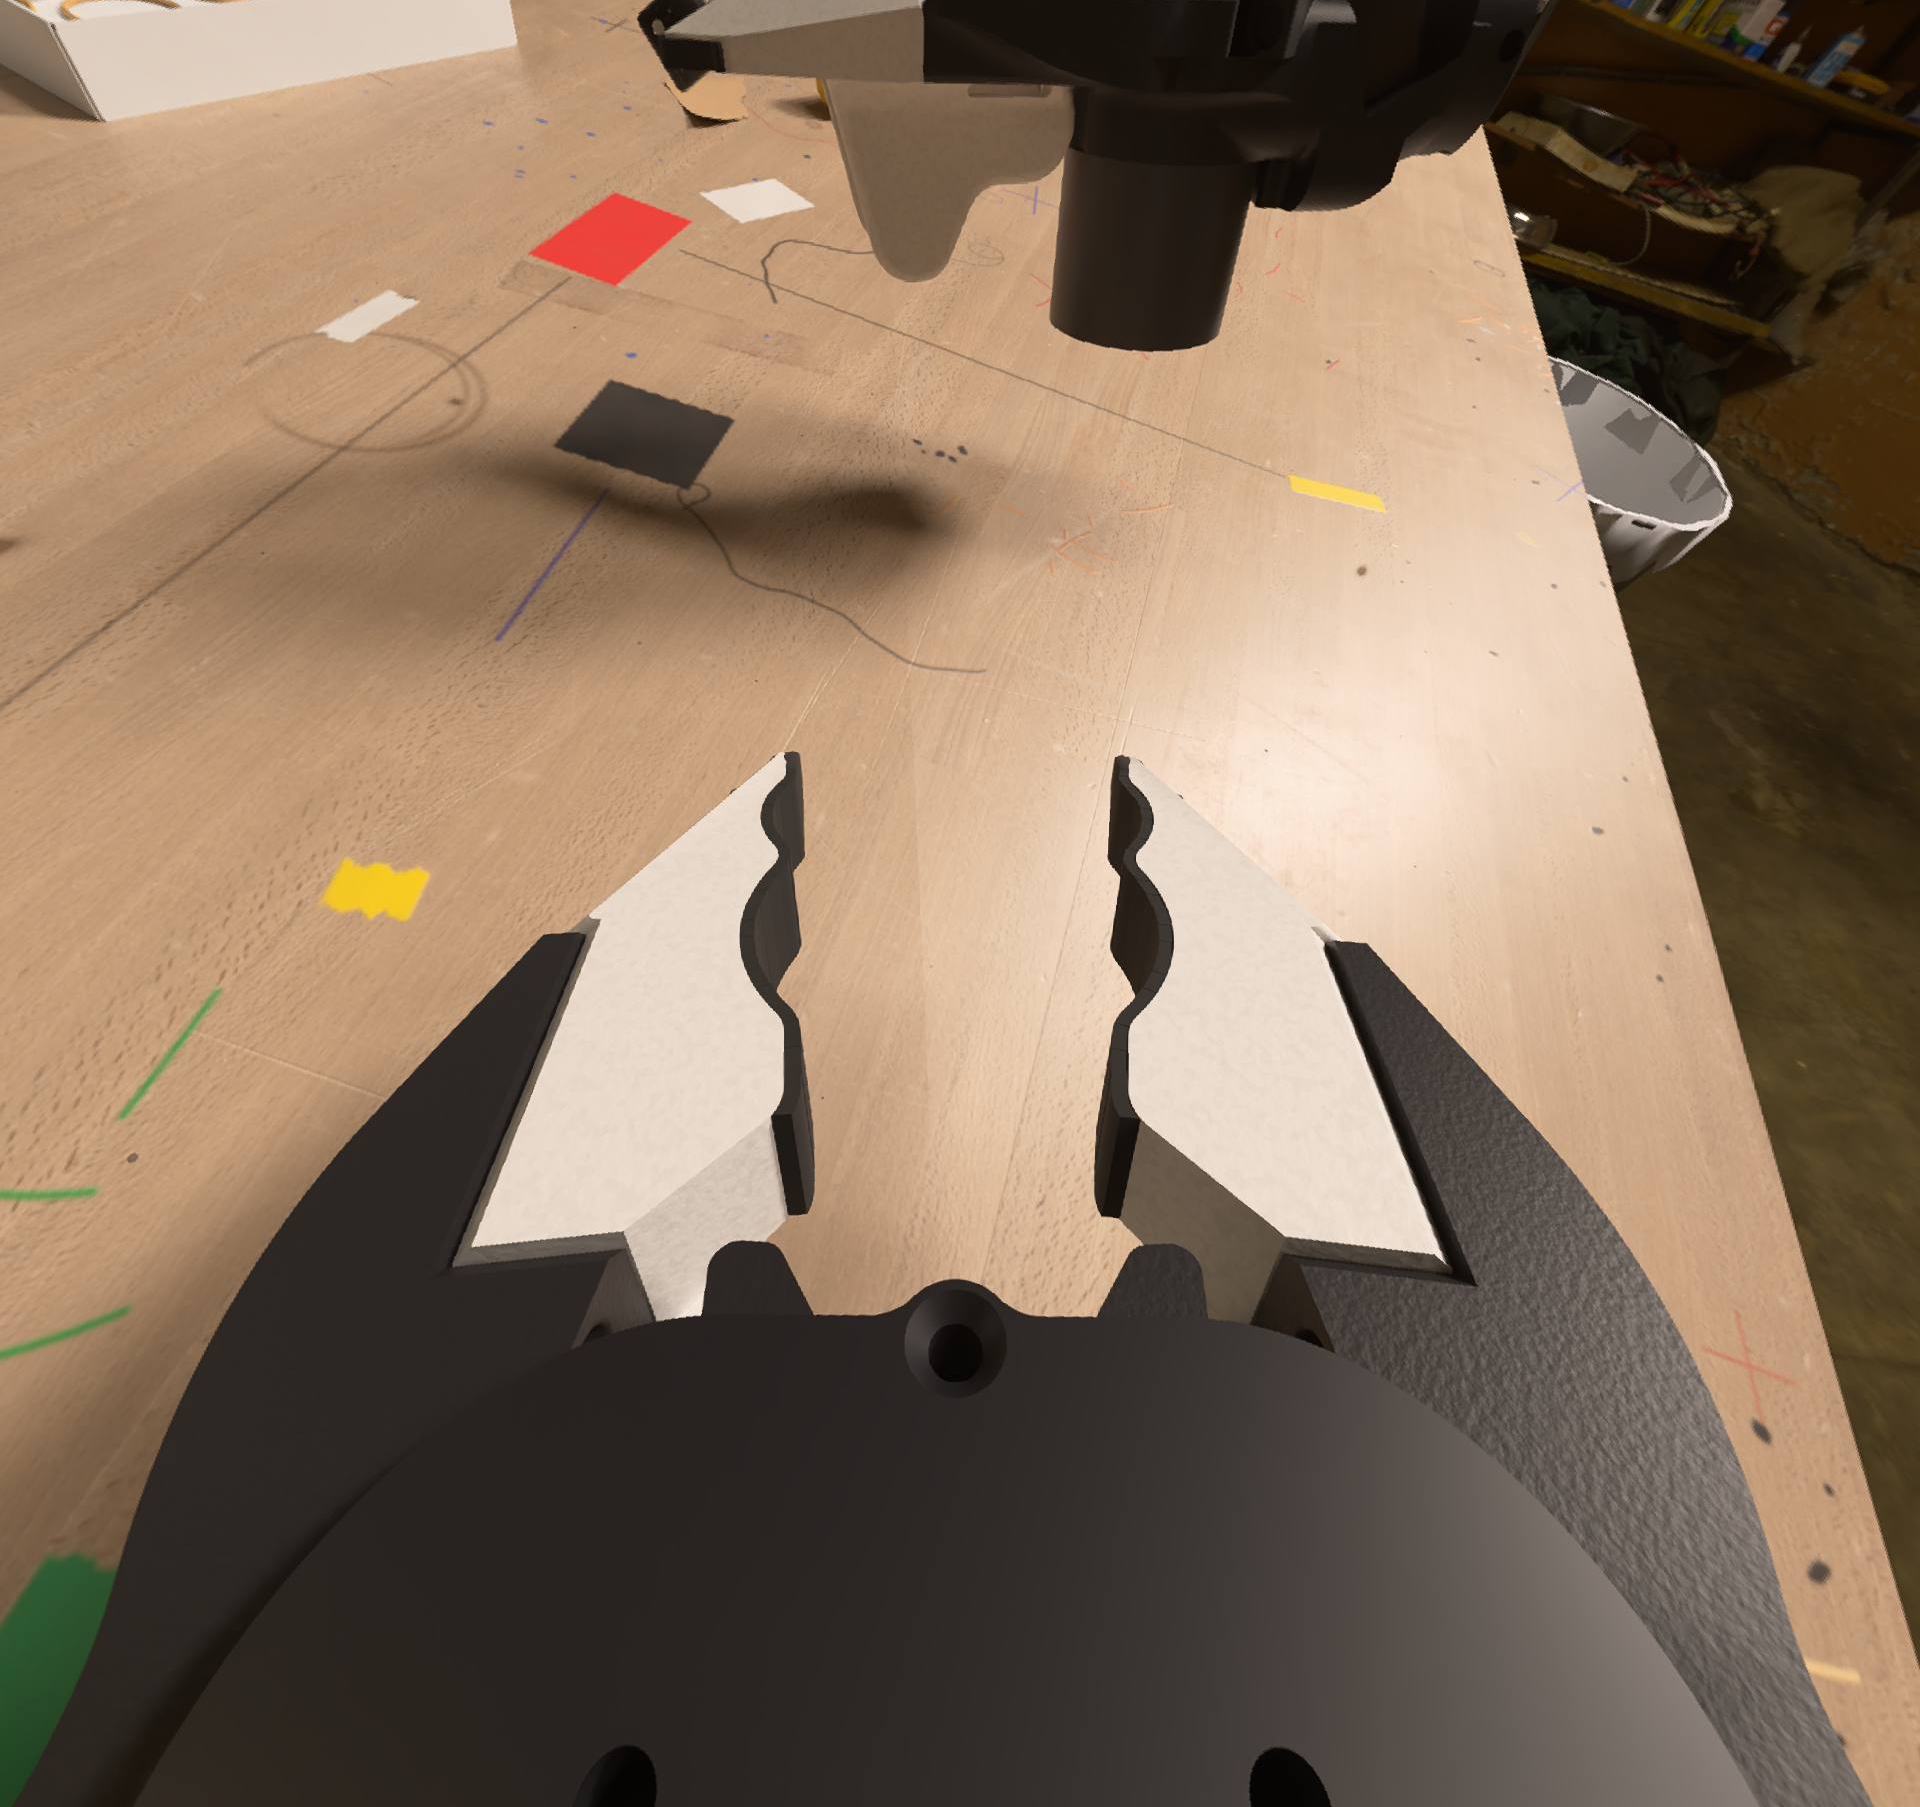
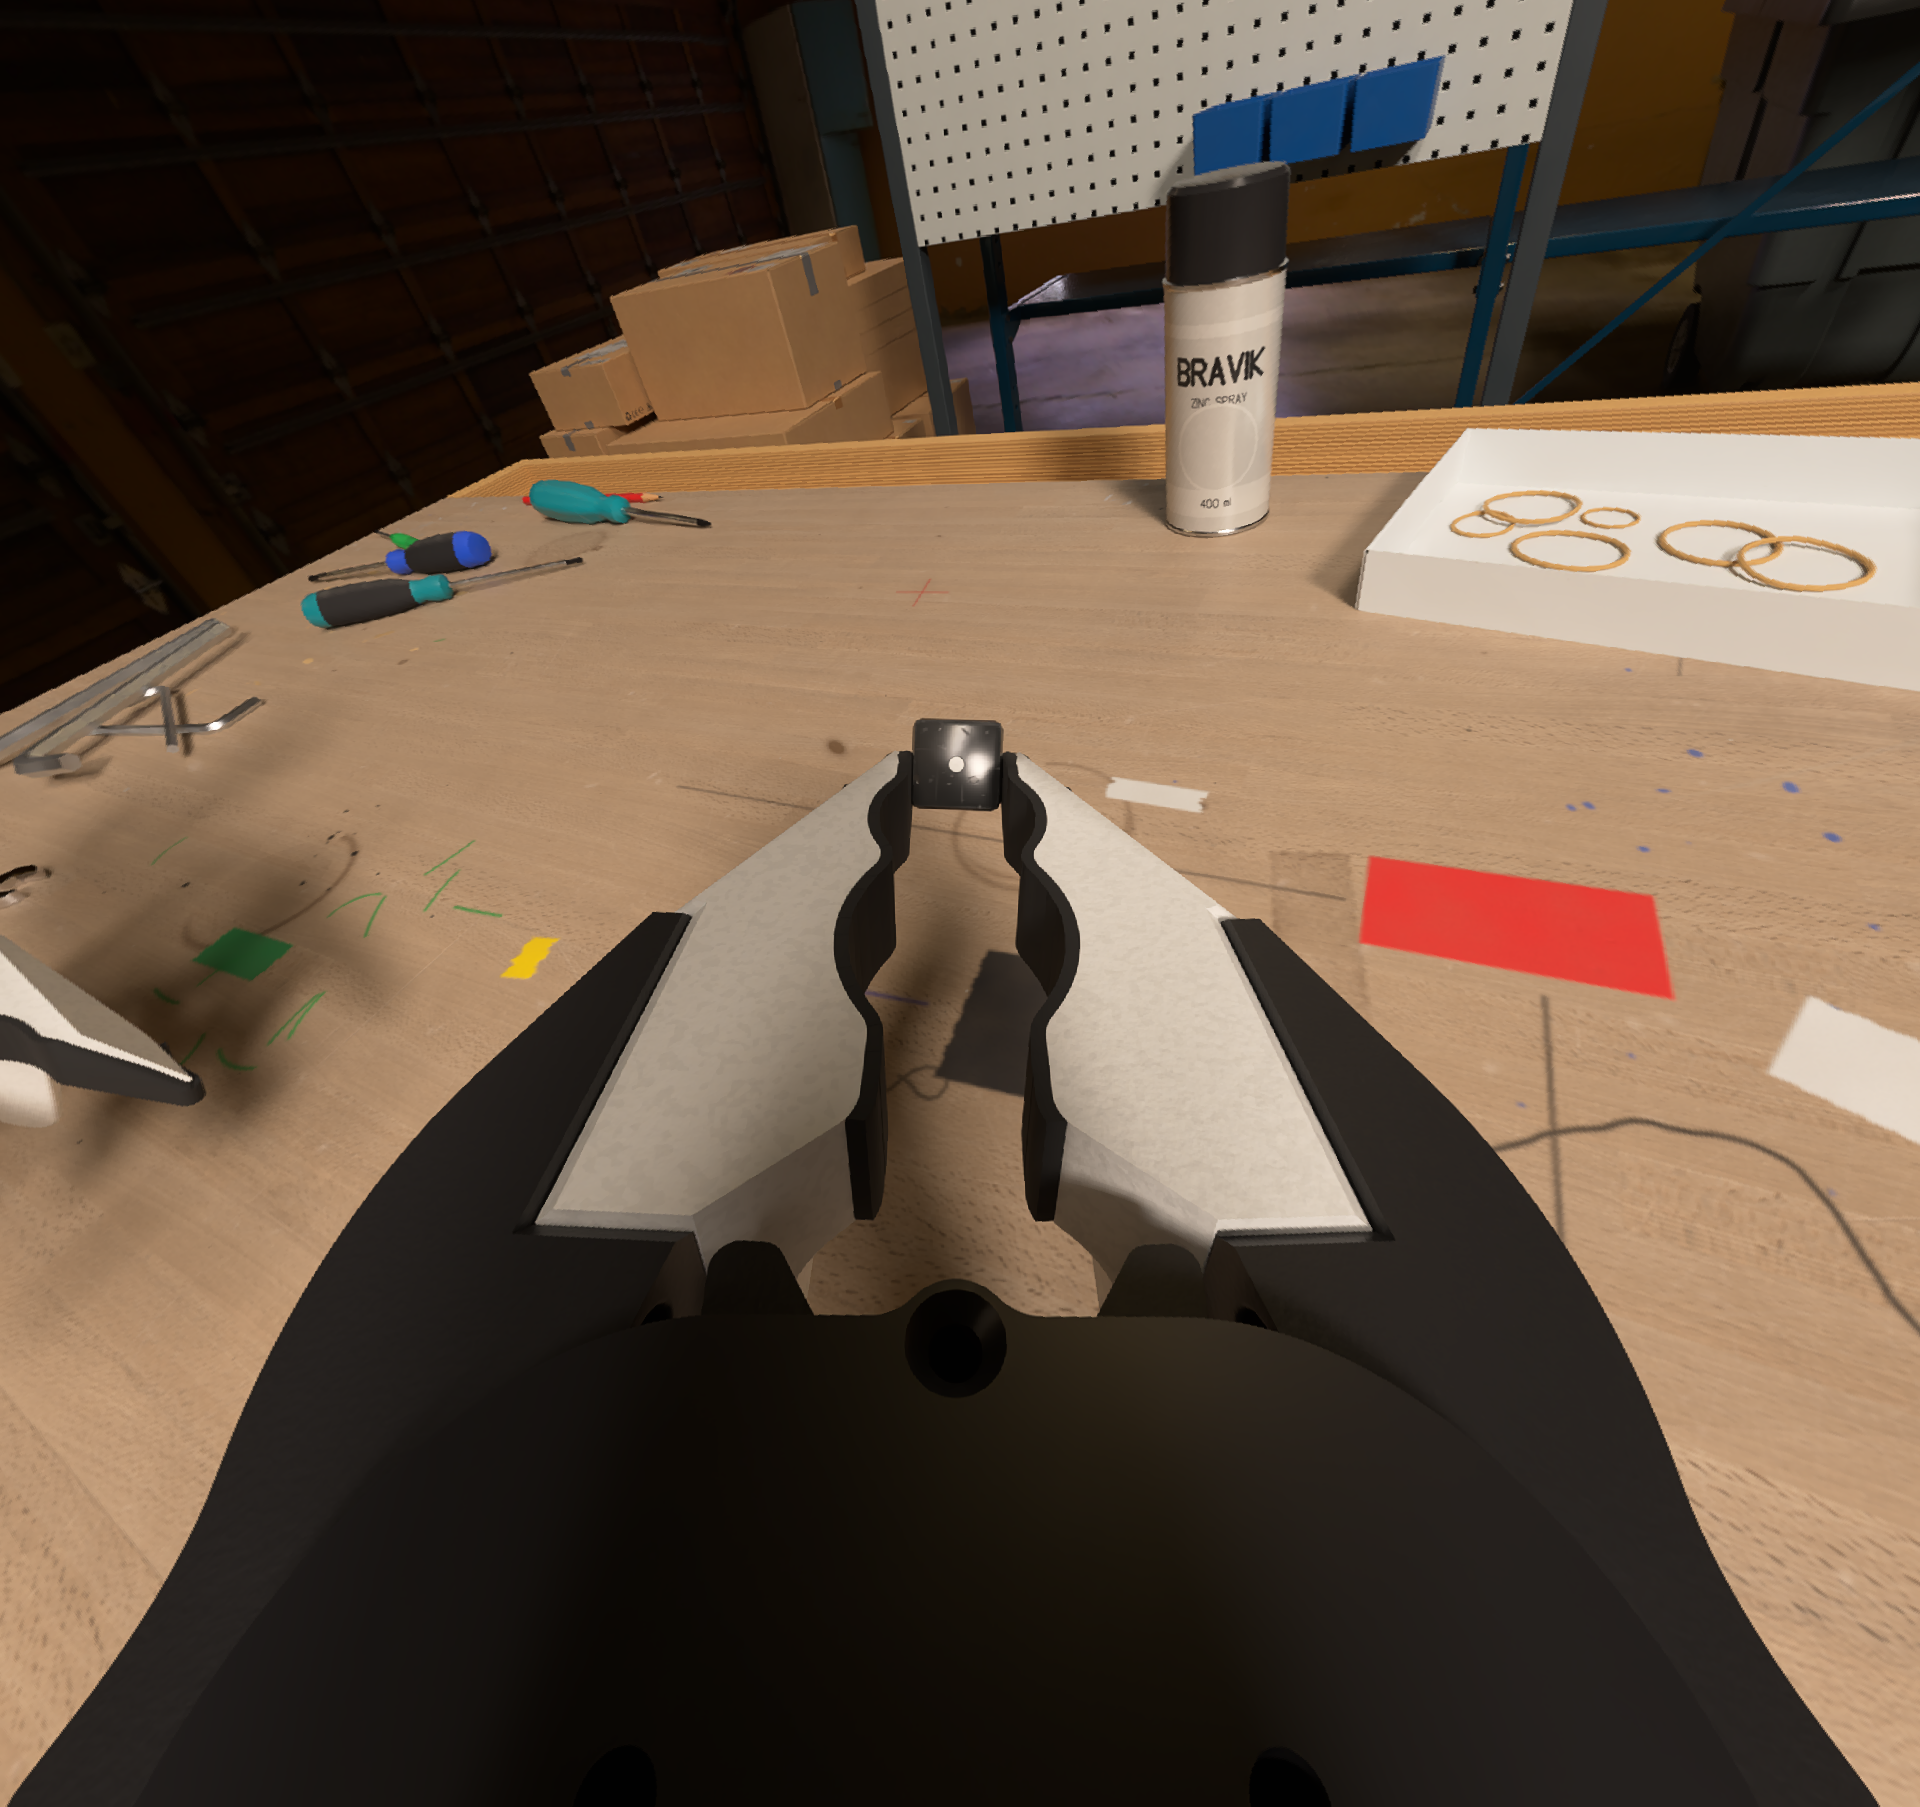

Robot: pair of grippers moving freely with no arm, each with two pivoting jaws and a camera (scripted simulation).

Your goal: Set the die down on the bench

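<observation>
A small black die (image 2: 956,765) with a white pip facing me sits pinched between the tips of my right gripper (image 2: 956,781), which is shut on it above the wooden bench (image 2: 727,677). In the left wrist view the right gripper (image 1: 681,43) hovers at the top, lying sideways, with the die (image 1: 665,1) at its tips and its shadow on the bench (image 1: 1143,614) below. My left gripper (image 1: 956,770) is open and empty, low over the bench. One of its fingers (image 2: 114,1066) shows at the left edge of the right wrist view.
A white tray (image 2: 1455,562) of rubber bands stands at the back, also in the left wrist view (image 1: 312,43). A spray can (image 2: 1221,355), screwdrivers (image 2: 416,573) and hex keys (image 2: 177,718) lie far off. Red (image 1: 608,238) and black (image 1: 644,432) patches mark the bench. A white bin (image 1: 1652,490) stands beyond its right edge.
</observation>
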